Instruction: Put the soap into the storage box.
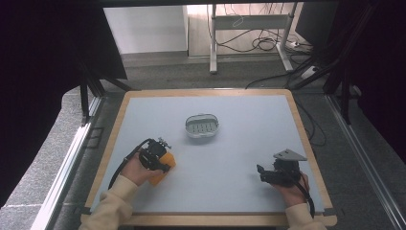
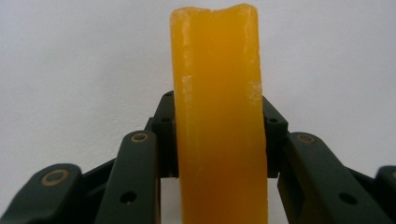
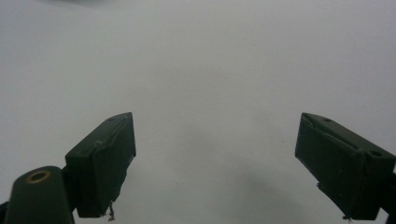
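An orange bar of soap (image 2: 217,116) stands on edge between the jaws of my left gripper (image 2: 217,135), which is shut on it. In the high view the same soap (image 1: 165,167) lies low over the table at the front left, with the left gripper (image 1: 160,160) on top of it. A small oval soap dish (image 1: 201,125) with a grey slotted insert sits near the middle of the table. My right gripper (image 3: 217,154) is open with nothing between its jaws above bare table; in the high view this right gripper (image 1: 264,173) is at the front right.
The table has a pale blue-grey top (image 1: 249,139) with a wooden rim (image 1: 306,139). Beyond the far edge stand a desk frame (image 1: 213,43) and loose cables (image 1: 261,43) on the floor. Dark curtains hang at both sides.
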A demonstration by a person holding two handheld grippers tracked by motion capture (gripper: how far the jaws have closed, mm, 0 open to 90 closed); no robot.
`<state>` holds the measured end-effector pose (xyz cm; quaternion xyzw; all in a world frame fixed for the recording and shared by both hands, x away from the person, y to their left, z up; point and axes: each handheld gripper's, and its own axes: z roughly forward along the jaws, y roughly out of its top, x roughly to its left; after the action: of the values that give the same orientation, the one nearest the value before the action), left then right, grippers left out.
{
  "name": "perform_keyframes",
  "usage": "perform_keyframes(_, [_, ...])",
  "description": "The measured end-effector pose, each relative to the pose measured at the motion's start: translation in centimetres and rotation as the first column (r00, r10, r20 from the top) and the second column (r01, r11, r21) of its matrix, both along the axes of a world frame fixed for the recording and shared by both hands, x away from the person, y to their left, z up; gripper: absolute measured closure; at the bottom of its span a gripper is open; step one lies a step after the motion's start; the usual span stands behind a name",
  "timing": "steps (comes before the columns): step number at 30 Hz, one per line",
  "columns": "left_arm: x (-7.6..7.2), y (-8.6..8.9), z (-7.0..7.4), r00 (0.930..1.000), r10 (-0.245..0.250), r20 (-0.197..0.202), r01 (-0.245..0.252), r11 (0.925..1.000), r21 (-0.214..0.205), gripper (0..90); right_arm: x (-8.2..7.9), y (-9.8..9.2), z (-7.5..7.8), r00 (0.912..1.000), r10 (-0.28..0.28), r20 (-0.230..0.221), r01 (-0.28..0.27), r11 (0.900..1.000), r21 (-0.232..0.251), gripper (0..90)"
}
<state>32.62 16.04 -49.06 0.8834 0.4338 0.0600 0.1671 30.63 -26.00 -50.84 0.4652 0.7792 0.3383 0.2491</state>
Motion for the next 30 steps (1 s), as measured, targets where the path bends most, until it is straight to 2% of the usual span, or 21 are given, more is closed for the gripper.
perform_keyframes(6, [0.0,-0.1,0.4,0.9997,-0.022,0.007,0.022,0.9996,0.015,62.0,-0.1,0.1,0.1,1.0000,0.006,0.004,-0.006,1.0000,-0.008,13.1])
perform_keyframes(7, [0.0,0.2,1.1,0.9997,-0.019,0.014,0.019,0.9997,-0.018,62.0,-0.1,0.2,0.1,1.0000,0.006,0.006,-0.006,0.9999,-0.011,13.1])
perform_keyframes(8, [0.0,0.4,1.5,0.9996,-0.021,0.018,0.022,0.9992,-0.034,62.0,-0.1,0.2,0.1,1.0000,0.006,0.006,-0.006,0.9999,-0.012,13.1])
perform_keyframes(15, [-0.2,1.0,3.3,0.9973,-0.058,0.044,0.061,0.9963,-0.061,62.0,-0.1,0.2,0.0,1.0000,0.006,0.004,-0.006,0.9999,-0.013,13.1])
perform_keyframes(19, [-0.3,1.1,3.6,0.9958,-0.080,0.045,0.083,0.9935,-0.078,62.1,-0.1,0.2,0.0,1.0000,0.008,0.004,-0.007,0.9999,-0.015,13.1])
perform_keyframes(30, [-0.1,1.1,3.7,0.9943,-0.094,0.050,0.098,0.9924,-0.075,62.1,-0.1,0.2,0.0,0.9999,0.011,0.010,-0.010,0.9999,-0.014,13.1])
